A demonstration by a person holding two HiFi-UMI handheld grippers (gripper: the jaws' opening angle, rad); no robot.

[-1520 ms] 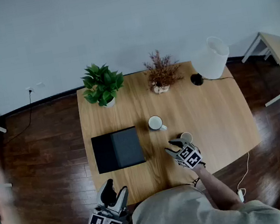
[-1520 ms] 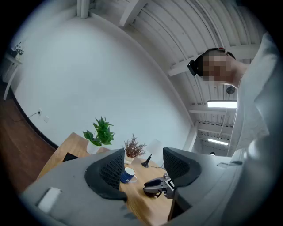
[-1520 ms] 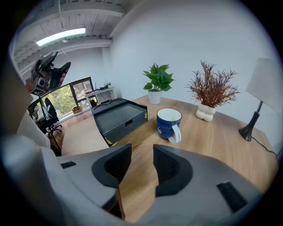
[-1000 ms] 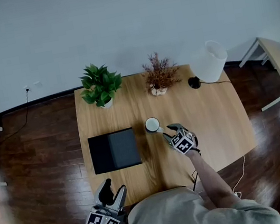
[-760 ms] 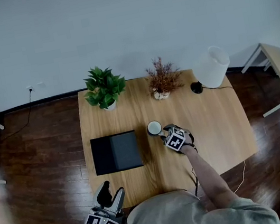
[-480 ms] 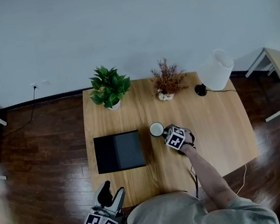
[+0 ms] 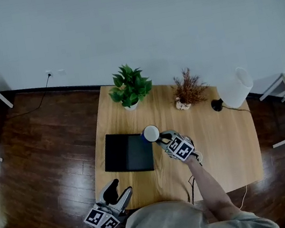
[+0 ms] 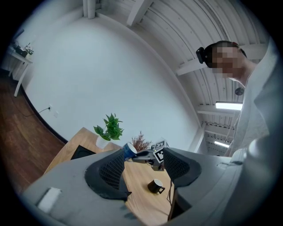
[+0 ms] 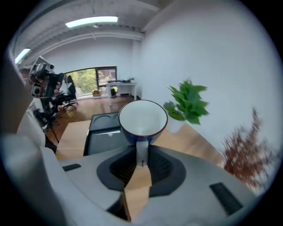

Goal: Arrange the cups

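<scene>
A blue cup with a white inside (image 9: 142, 121) hangs above the table, near the black tray's (image 7: 129, 152) right edge. My right gripper (image 9: 141, 161) is shut on its handle; the jaws have just been closing onto it. In the head view that cup (image 7: 151, 133) sits at the tip of the right gripper (image 7: 160, 139). A second, dark cup (image 8: 155, 186) stands on the wood nearer the front edge. My left gripper (image 7: 118, 194) hangs open off the table's front left corner, nothing between its fingers (image 8: 110, 170).
The tray (image 9: 104, 128) has round recesses. A leafy plant (image 7: 129, 85), a dried-flower pot (image 7: 188, 93) and a white lamp (image 7: 235, 89) stand along the far edge of the wooden table (image 7: 218, 141). Dark wood floor surrounds it.
My right gripper has shut on the blue cup's handle, lifted it off the table and carried it left toward the tray. The left gripper has stayed put.
</scene>
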